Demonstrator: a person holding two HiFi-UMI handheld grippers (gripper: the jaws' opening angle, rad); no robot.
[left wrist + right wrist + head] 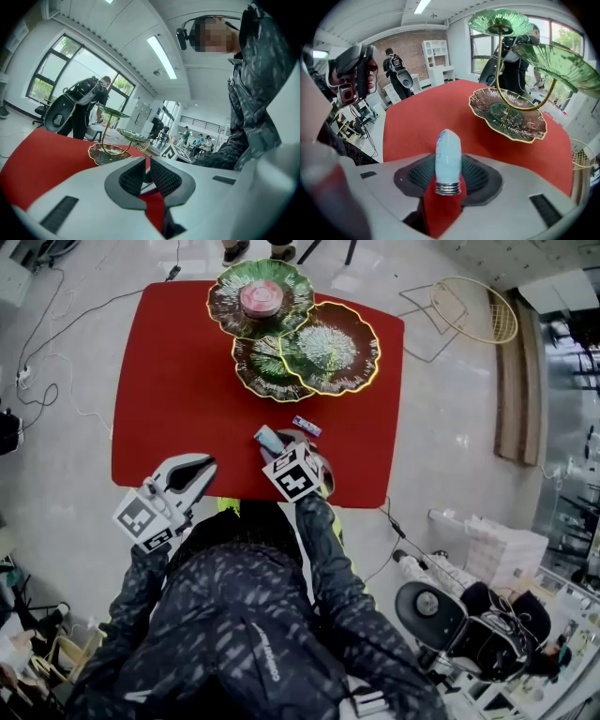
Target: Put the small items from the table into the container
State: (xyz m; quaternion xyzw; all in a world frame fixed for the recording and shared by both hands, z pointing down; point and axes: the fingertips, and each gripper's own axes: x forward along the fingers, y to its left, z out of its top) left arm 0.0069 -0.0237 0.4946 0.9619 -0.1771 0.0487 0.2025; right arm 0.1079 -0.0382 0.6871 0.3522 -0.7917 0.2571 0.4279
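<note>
A tiered stand of three green, gold-rimmed leaf dishes (330, 351) stands at the far side of the red table (178, 399); its top dish holds a pink round item (262, 298). My right gripper (278, 443) is near the table's front edge, shut on a pale blue tube (269, 439). In the right gripper view the tube (448, 159) stands between the pads, metal threaded end toward the camera, with the lowest dish (511, 115) ahead. A small blue-and-purple packet (307, 426) lies just beyond it. My left gripper (202, 466) hangs over the front left edge, shut and empty (147, 176).
Cables trail on the floor to the left (42, 371). A wire basket frame (469, 310) stands beyond the table's right corner. Boxes and equipment (497, 549) crowd the floor at the right. People stand in the room's background (396, 65).
</note>
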